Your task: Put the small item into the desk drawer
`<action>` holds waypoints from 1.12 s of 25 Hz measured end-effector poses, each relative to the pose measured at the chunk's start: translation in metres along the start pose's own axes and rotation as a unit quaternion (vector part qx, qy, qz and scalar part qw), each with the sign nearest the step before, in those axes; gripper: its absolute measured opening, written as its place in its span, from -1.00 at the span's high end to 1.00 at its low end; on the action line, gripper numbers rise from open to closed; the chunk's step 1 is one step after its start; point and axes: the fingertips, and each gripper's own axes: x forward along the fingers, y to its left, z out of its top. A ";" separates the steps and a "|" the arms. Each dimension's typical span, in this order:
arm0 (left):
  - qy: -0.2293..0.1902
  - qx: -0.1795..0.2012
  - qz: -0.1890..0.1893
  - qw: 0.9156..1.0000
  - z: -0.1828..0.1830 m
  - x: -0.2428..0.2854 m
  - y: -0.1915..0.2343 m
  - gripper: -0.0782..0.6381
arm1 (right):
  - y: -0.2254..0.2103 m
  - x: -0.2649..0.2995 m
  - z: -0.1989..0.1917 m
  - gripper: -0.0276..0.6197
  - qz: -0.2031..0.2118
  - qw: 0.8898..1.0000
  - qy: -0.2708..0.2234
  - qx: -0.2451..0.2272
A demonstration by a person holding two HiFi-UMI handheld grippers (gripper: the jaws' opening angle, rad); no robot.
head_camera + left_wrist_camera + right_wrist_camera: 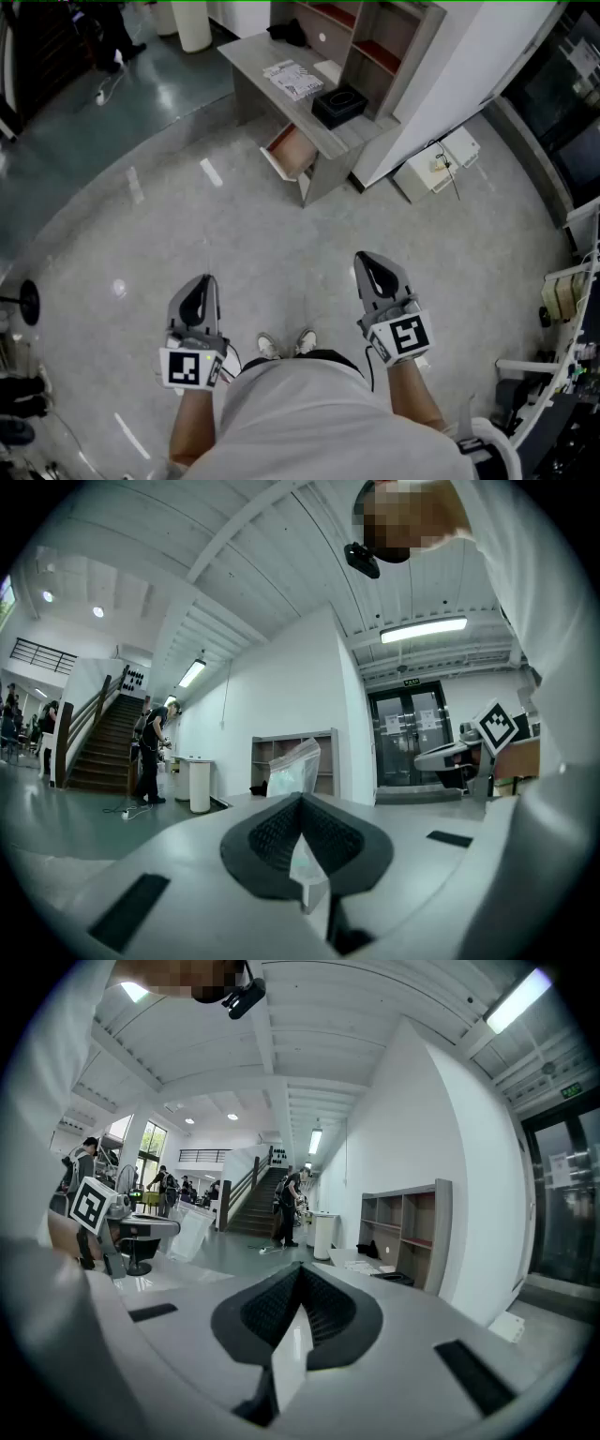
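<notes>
The left gripper's (pixel 302 803) jaws are pressed together on a clear plastic bag (pixel 293 764), which stands up above their tips. The right gripper's (pixel 300 1277) jaws are closed with nothing between them. In the head view both grippers are held low in front of the person over the grey floor (pixel 281 244), well apart from the table (pixel 248 52), whose drawer (pixel 292 150) is pulled open.

Counter (pixel 265 54): on grey floor (pixel 281 253), well ahead of right tool (pixel 371 261) | top: patterned booklet (pixel 293 80), white card (pixel 328 70) beside it, black tray (pixel 338 104) nearest tool, dark bundle (pixel 286 33) farthest | drawer (pixel 292 150): open
</notes>
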 end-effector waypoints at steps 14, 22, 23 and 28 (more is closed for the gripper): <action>-0.004 -0.008 0.005 1.000 -0.002 -0.011 -0.001 0.73 | 0.014 -0.003 0.001 0.84 0.017 1.000 -0.008 0.016; -0.009 -0.024 0.003 1.000 -0.009 -0.027 0.018 0.73 | 0.040 0.004 0.000 0.84 0.015 1.000 0.004 0.008; -0.011 -0.026 0.002 1.000 -0.009 -0.029 0.021 0.73 | 0.044 0.005 0.000 0.84 0.013 1.000 0.004 0.009; -0.013 -0.023 -0.012 1.000 -0.019 -0.033 0.035 0.73 | 0.057 0.013 -0.006 0.84 0.002 1.000 0.003 0.025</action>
